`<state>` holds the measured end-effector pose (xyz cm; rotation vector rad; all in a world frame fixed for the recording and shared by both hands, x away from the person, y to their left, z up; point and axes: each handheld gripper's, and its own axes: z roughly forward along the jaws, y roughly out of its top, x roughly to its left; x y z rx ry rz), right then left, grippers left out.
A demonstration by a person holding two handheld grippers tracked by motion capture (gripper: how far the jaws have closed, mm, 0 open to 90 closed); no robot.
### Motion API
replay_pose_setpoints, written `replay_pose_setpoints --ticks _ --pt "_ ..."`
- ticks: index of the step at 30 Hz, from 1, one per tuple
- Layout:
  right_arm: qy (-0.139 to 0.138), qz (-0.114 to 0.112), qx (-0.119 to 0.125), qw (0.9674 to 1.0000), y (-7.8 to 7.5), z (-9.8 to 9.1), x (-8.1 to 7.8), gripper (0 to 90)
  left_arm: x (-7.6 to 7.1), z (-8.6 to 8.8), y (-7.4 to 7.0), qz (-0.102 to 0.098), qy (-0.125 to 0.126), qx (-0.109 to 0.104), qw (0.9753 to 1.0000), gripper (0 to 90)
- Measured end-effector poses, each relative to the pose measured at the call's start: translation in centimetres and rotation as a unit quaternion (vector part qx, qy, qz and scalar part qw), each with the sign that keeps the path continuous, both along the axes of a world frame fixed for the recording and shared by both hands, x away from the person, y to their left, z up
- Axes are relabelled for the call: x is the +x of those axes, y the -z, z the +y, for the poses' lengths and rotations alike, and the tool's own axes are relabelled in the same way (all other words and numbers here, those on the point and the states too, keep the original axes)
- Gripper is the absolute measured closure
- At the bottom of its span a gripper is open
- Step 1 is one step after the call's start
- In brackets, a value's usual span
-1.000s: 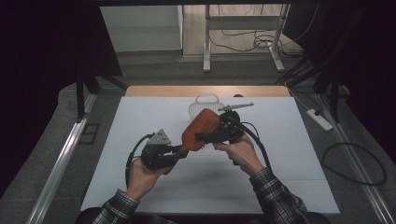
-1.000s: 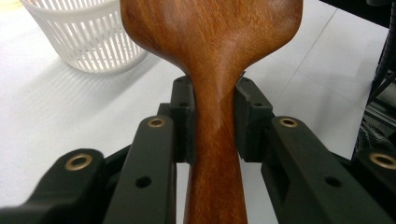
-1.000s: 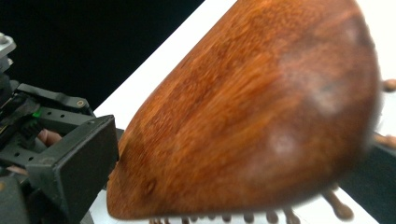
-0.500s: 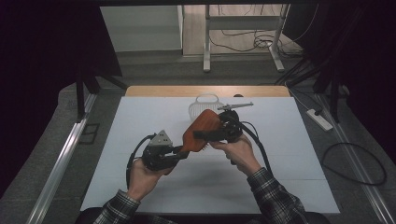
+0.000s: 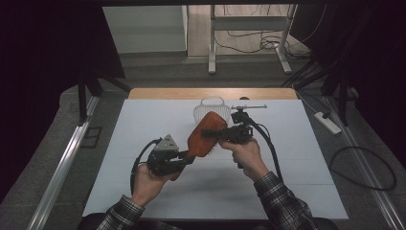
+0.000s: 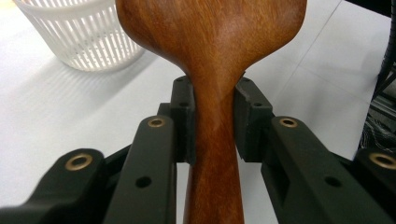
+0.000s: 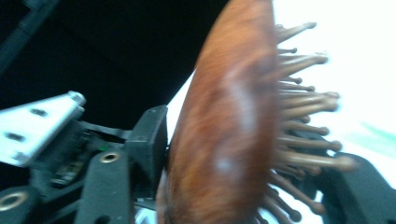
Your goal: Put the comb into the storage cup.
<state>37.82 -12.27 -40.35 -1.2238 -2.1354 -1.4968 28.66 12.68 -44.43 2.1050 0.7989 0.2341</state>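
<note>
A reddish wooden hairbrush (image 5: pixel 198 146) hangs over the middle of the white table, bristles facing right. My left gripper (image 5: pixel 189 158) is shut on its narrow handle; both pads (image 6: pixel 184 116) press the neck of the hairbrush (image 6: pixel 215 56). My right gripper (image 5: pixel 207 134) comes in from the right across the brush head. Its jaws have just been closing with the hairbrush (image 7: pixel 224 130) between them. The right gripper (image 7: pixel 252 154) now has one pad (image 7: pixel 149 140) against the wooden back, and the other jaw meets the bristle tips.
A white slotted plastic basket (image 5: pixel 212 106) stands on the table (image 5: pixel 297 163) just behind the brush, seen up close as the basket (image 6: pixel 88 37) in the left gripper view. The table's wooden far edge (image 5: pixel 158 93) lies beyond it. A power strip (image 5: pixel 327 122) lies on the floor to the right.
The right gripper's jaws have closed onto the brush head. Both hands and the brush have stayed nearly in place.
</note>
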Motion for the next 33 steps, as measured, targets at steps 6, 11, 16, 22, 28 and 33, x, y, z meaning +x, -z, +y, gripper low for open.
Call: replay_pose_setpoints --ticks 6,11,16,22,28,33 --pt "-0.019 0.027 0.017 0.9993 0.2 -0.3 0.3 51.0 0.2 -0.2 0.3 0.006 0.003 0.01 0.9999 72.0" --pt "-0.026 0.027 0.025 0.999 0.1 -0.1 0.1 56.5 0.3 -0.2 0.4 0.009 0.009 0.007 0.9999 71.7" --pt "-0.026 0.019 0.027 0.9991 -0.2 -0.2 -0.1 57.8 0.5 0.0 0.3 0.013 0.009 -0.003 0.9999 68.6" --pt "-0.022 -0.006 0.011 0.9997 -0.3 -0.1 -0.4 57.9 0.5 0.5 0.0 0.016 -0.008 -0.002 0.9998 47.0" --pt "-0.017 -0.015 0.014 0.9996 -0.6 -0.4 -0.5 57.8 0.7 1.1 0.1 0.024 -0.015 0.001 0.9996 27.8" --pt "-0.011 -0.021 0.016 0.9996 -1.0 -0.7 -0.6 57.7 0.5 1.8 0.3 0.03 -0.019 -0.006 0.9994 17.0"
